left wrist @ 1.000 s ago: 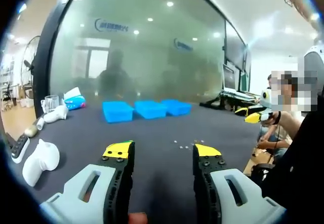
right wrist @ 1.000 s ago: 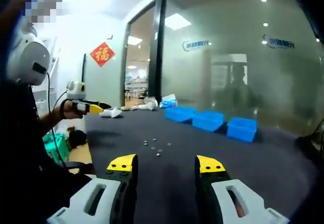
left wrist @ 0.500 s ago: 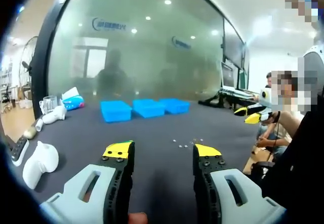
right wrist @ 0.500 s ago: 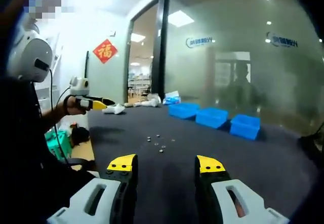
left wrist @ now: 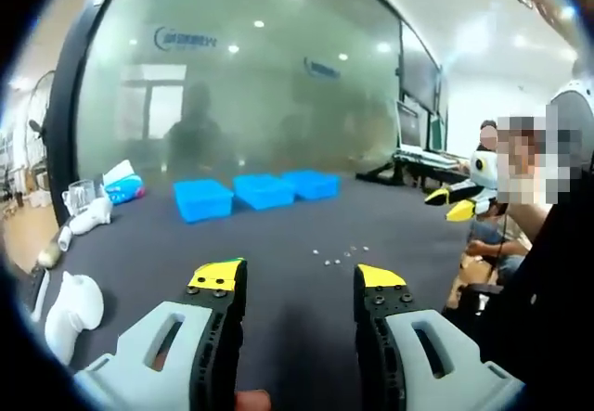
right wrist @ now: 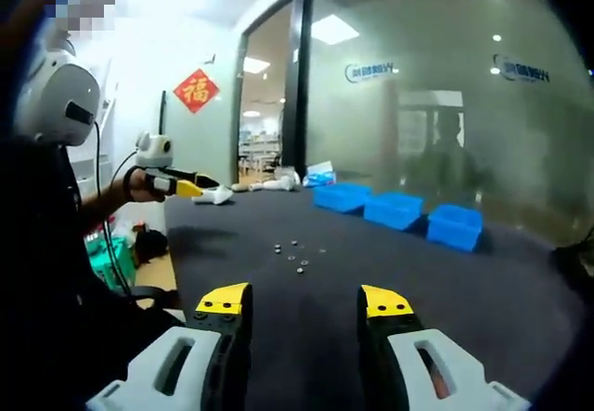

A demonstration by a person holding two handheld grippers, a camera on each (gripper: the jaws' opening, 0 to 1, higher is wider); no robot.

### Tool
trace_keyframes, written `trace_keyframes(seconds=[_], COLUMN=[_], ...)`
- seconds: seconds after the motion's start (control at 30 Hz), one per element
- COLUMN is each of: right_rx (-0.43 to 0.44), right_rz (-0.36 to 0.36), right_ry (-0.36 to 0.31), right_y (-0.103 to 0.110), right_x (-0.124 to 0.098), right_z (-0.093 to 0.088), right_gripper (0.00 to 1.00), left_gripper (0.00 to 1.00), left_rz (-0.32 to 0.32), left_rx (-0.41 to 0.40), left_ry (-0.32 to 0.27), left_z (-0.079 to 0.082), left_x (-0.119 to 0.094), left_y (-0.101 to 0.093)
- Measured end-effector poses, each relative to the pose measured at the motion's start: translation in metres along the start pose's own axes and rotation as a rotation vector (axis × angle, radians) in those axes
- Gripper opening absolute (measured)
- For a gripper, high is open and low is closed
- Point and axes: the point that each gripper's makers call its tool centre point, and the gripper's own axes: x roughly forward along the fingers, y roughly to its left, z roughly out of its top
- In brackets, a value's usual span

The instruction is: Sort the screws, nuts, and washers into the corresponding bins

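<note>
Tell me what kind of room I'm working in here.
Probably an office or lab: a frosted glass wall with a company logo, ceiling lights, and monitors on a far desk. You work at a dark table with three blue bins and loose small hardware.

Left tool now nearer small parts.

Both cams low over table, sharing bins.
</note>
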Motion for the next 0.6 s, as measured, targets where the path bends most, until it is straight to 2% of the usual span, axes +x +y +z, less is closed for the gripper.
trace_keyframes(seconds=[0.27,0.43,0.6], right_rx=[-0.011,-0.009,-0.012], right_rz=[0.024,0.032,0.035], right_ry=[0.018,0.021,0.023], right_y=[0.006,0.008,0.009], right_x=[0.004,0.004,0.004], right_z=[-0.003,-0.004,-0.005], right_gripper=[0.42,0.42,0.42], left_gripper=[0.45,0.44,0.43], left_rz=[-0.06,-0.135,-0.198], left_rx=[0.062,0.097,0.152], left_ry=[0.08,0.133,0.211], left_z=[-0.003,-0.003,-0.004], left_x=[0.014,0.029,0.047], left_y=[-0.006,-0.018,-0.024])
